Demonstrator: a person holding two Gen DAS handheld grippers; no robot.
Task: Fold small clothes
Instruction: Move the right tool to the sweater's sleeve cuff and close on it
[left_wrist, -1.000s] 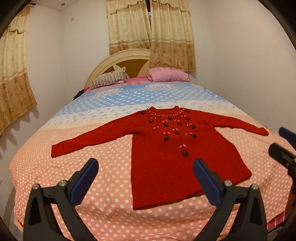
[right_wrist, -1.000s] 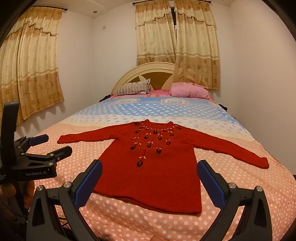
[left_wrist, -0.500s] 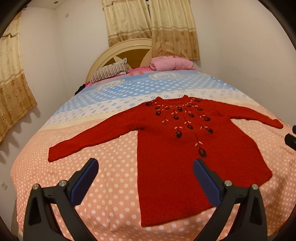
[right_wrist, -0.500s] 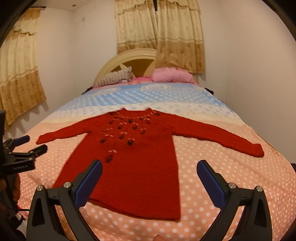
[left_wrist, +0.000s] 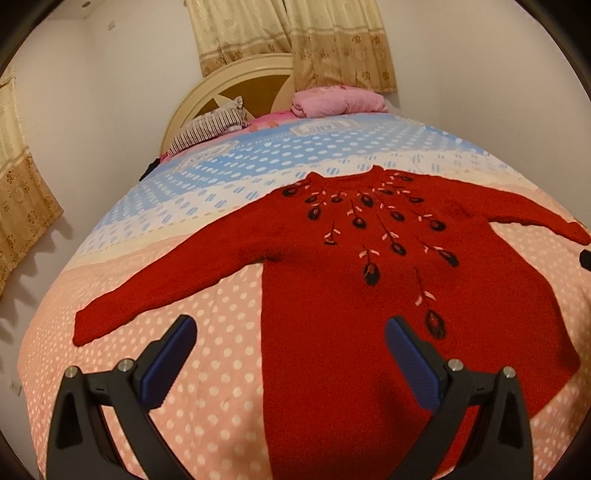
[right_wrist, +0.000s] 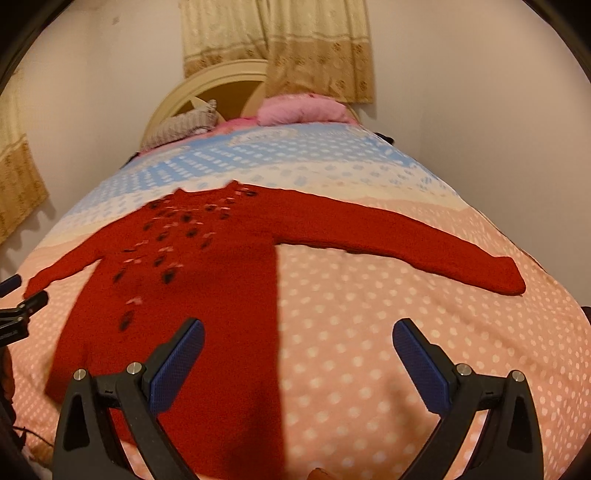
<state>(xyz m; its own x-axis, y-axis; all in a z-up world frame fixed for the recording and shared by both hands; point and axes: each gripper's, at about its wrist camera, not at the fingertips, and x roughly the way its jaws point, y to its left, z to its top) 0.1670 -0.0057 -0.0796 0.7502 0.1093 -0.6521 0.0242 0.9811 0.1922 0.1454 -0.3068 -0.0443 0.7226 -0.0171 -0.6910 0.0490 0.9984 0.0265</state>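
A red knitted sweater (left_wrist: 332, 295) with dark embroidered flowers lies flat and face up on the bed, both sleeves spread out. In the left wrist view my left gripper (left_wrist: 290, 336) hovers open over the sweater's left side edge, holding nothing. The sweater (right_wrist: 207, 280) also fills the left of the right wrist view, its right sleeve (right_wrist: 424, 247) reaching out to the right. My right gripper (right_wrist: 297, 339) hangs open above the sweater's right side edge, nothing between its blue pads (right_wrist: 177, 362). The left gripper's tips (right_wrist: 22, 306) show at the left border there.
The bed cover (left_wrist: 207, 373) is pink with white dots near me and blue farther back. A striped pillow (left_wrist: 210, 125) and a pink folded blanket (left_wrist: 336, 101) lie by the cream headboard (left_wrist: 236, 81). White walls and beige curtains surround the bed.
Both grippers have moved forward and lower toward the sweater, which now looks larger. The left view shifted left, the right view right. Both stay open.
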